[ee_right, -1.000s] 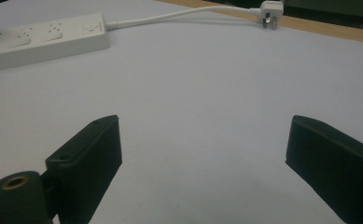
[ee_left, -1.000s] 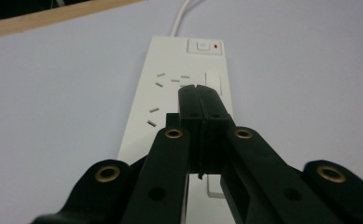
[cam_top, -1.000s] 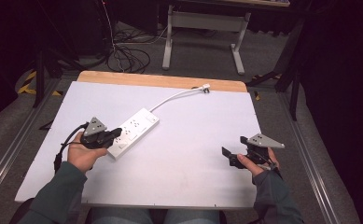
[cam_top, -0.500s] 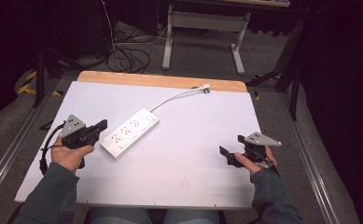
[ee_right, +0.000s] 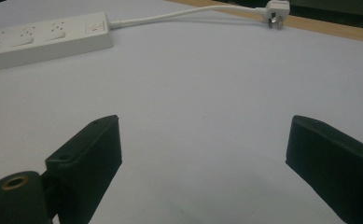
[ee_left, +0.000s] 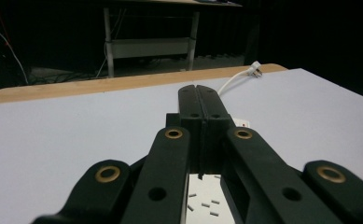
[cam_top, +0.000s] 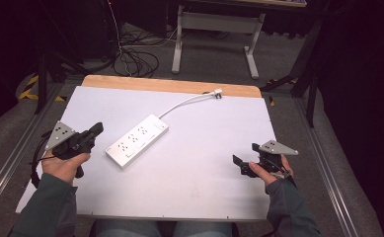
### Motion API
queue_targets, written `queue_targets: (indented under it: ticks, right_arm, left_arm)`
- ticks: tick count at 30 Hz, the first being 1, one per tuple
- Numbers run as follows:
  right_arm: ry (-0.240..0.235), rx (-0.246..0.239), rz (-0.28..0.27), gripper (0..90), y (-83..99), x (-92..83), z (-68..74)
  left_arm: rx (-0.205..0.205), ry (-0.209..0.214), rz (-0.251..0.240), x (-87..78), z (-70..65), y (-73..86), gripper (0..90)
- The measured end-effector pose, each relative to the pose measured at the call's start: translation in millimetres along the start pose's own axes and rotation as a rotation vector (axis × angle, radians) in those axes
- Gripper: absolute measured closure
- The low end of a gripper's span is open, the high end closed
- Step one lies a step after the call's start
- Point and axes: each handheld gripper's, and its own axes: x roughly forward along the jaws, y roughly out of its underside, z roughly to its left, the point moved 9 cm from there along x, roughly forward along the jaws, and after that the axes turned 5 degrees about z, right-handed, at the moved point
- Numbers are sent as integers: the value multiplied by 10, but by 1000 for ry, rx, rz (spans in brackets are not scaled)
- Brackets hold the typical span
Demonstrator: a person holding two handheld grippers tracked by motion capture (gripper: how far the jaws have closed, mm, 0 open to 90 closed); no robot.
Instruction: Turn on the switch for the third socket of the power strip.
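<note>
Near the power strip [cam_top: 136, 140], left fingers [ee_left: 199, 100] closed empty, right fingers [ee_right: 88, 154] wide.

No text, label, brand, number or sign can be read anywhere, neither on the white power strip [cam_top: 136, 141], nor on its plug [ee_right: 276, 10], nor on the table [cam_top: 204, 173].

Table [cam_top: 189, 173] evenly lit from overhead, white top bright but no glare; room beyond very dark, floor dim. Soft, faint shadows beside the strip [cam_top: 136, 140] and under the right gripper [ee_right: 202, 154]. High view sharp enough, slightly grainy. Left gripper [ee_left: 199, 100] view: near arms soft, background murky. Right gripper view: jaws blurred, plug [ee_right: 276, 10] fairly crisp.
</note>
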Motion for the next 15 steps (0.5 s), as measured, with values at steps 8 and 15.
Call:
queue_targets:
  ticks: [8,15]
  right_arm:
    - [-2,-1,-2,111,-2,-3,0]
    - [-2,1,-4,111,-7,-3,0]
  left_arm:
    - [-20,-21,-33,-128,55,-8,898]
    - [-47,-53,-69,-251,159,-34,898]
